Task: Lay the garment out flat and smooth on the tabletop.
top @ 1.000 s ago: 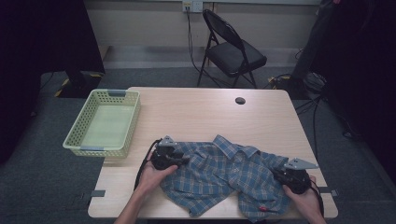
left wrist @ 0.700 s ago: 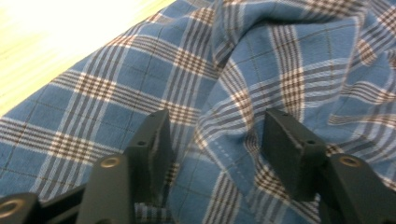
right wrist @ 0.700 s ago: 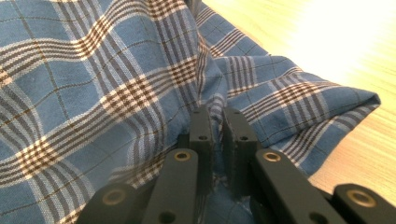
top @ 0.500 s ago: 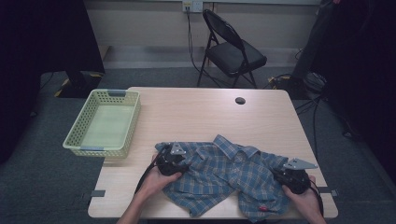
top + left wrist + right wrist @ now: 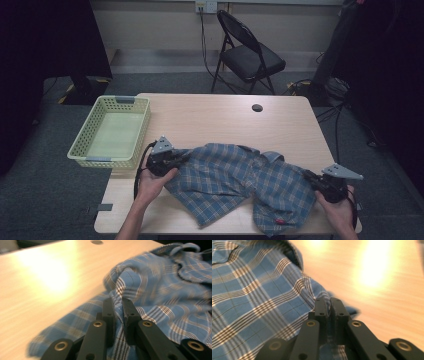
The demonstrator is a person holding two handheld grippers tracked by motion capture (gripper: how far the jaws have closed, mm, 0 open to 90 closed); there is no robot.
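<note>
Shirt (image 5: 240, 187), blue plaid, lies crumpled on the near half of the table (image 5: 220, 117), well clear of the green basket (image 5: 111, 131) that sits at the table's left edge. Your left hand (image 5: 152, 182) comes in from the near edge with the forearm angled toward the basket, palm wrapped under the left gripper (image 5: 176, 159), which points level across the table toward the shirt's collar. Your right hand (image 5: 337, 207) sits at the table's near right corner, cupping the right gripper (image 5: 311, 179), which points back toward the shirt's middle.

Compared with a second ago, your left gripper has pushed into the shirt's left edge and its jaws have just been closing; a fold of cloth now sits between them. The shirt's left side has bunched up a little from the tabletop. Your right hand has barely shifted.

In the left gripper view, the left gripper (image 5: 117, 305) has its jaws pinched on a raised ridge of plaid cloth (image 5: 160, 290), with the bare table beyond it. In the right gripper view, the right gripper (image 5: 328, 305) is clamped tight on the shirt's hem (image 5: 257, 290), the cloth spreading away to one side and bare wood on the other. The shirt stretches between your two grippers, held at both ends.
</note>
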